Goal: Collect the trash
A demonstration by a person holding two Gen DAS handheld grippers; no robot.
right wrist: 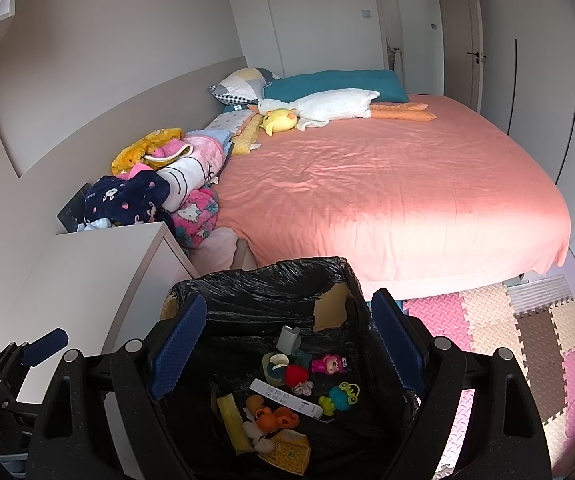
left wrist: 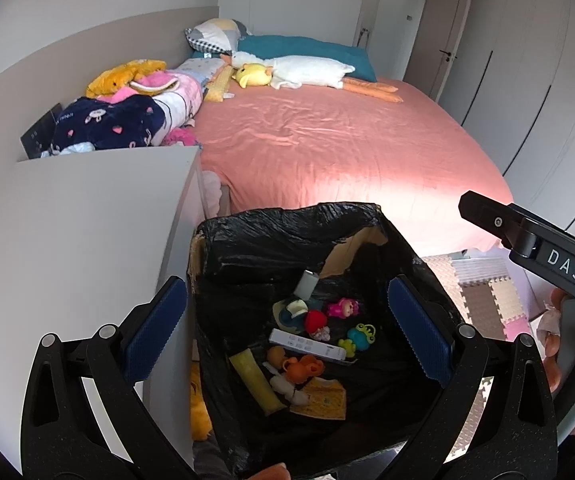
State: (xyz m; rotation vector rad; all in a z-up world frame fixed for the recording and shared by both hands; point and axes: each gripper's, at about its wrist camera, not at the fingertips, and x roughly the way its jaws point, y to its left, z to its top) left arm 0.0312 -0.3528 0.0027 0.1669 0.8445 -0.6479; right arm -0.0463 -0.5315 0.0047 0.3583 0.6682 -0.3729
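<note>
The print on the white strip [left wrist: 307, 345] lying among the toys in the black-lined bin [left wrist: 287, 236] is too small to read. The bin's near rim is cut off by the bottom edge in both views, and part of its sides sits behind the blue pads. At the right of the left wrist view, the right hand-held gripper [left wrist: 527, 240] shows only as a black body lettered "DAS"; its fingertips lie outside the picture. At the lower left of the right wrist view, the left hand-held gripper [right wrist: 27, 360] is cropped. A dark panel [left wrist: 41, 130] behind the folded clothes is half hidden.
</note>
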